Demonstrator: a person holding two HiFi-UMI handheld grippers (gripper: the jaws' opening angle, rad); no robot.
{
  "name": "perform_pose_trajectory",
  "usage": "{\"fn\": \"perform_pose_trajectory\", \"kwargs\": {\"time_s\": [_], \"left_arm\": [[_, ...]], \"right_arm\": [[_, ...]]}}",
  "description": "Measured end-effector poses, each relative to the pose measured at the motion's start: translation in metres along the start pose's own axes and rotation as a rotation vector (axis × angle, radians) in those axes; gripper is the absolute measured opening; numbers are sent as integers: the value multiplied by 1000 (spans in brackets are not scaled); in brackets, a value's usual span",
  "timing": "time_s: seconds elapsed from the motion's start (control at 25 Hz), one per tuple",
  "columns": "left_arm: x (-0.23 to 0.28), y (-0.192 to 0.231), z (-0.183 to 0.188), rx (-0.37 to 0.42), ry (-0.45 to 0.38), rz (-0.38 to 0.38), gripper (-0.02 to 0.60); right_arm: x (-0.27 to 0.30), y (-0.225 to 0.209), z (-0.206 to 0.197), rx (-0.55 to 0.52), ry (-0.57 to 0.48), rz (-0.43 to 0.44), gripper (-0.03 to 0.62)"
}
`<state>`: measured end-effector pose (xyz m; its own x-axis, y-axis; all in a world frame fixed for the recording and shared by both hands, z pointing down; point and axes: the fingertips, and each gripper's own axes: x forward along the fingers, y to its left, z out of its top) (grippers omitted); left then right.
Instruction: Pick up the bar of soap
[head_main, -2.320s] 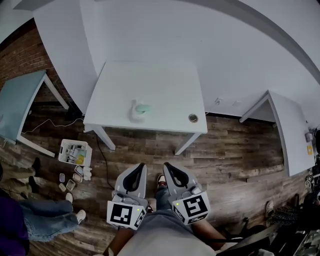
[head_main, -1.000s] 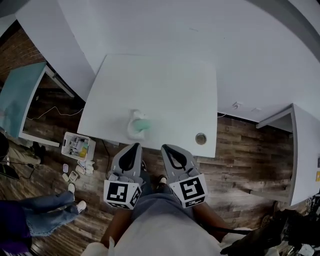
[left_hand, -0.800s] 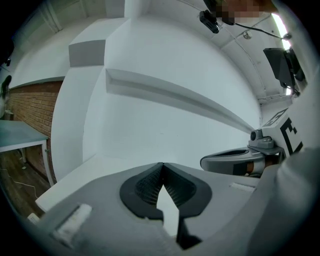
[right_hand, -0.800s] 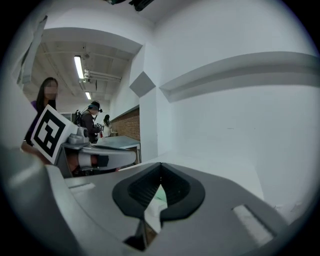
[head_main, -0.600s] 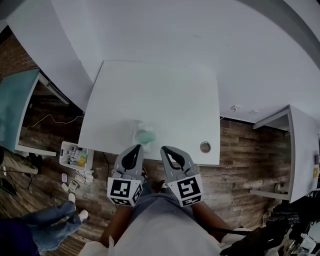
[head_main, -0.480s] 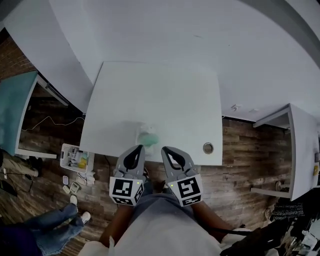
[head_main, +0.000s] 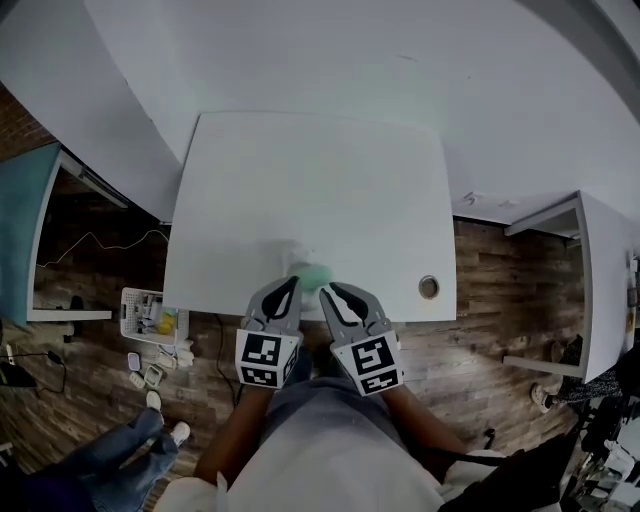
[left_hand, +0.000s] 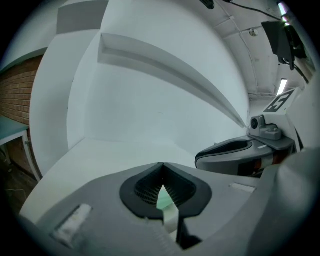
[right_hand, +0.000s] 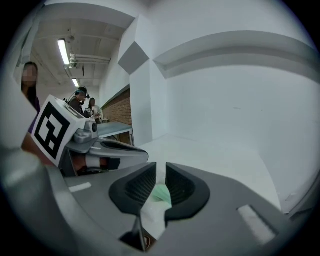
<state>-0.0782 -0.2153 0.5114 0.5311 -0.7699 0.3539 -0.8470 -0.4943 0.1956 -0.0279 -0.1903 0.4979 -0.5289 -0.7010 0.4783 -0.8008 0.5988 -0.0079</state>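
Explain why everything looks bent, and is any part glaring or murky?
Head view: a wide-angle lens bows the table, and the floor is dim. Left gripper view: the wall ledge curves. Right gripper view: the ceiling lamp glares.

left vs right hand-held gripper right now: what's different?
Jaws: the left hand-held gripper has its tips together. The right hand-held gripper has a clear gap and has just been opening.
Side: in the head view, the left one sits left of the soap and the right one sits right of it.
Shared: neither grips anything, and both point at the soap over the near edge of the table.
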Motion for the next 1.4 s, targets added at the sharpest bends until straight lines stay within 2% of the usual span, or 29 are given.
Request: {"fn": "perform_pose_trajectory", "kwargs": {"time_s": [0.2,0.44,0.68,0.88,1.08,1.4], "left_arm": [[23,6,-25,5,73,-14,2],[51,13,-58,93,222,-18,2],[59,16,-75,116,278,-24,2],[62,13,-83,130,309,-21,3],[64,16,-87,133,318,-12,2],[65,16,-88,144,327,-11,2]], "right_arm": [[15,-4,-15,10,53,18,70],[40,-17,-38,57,125,19,116],[55,-23,-56,114,178,15,134],[57,-38,-75,333,202,7,144],[62,-43,-89,456,238,3,150],[73,-51,-108,852,247,15,179]]}}
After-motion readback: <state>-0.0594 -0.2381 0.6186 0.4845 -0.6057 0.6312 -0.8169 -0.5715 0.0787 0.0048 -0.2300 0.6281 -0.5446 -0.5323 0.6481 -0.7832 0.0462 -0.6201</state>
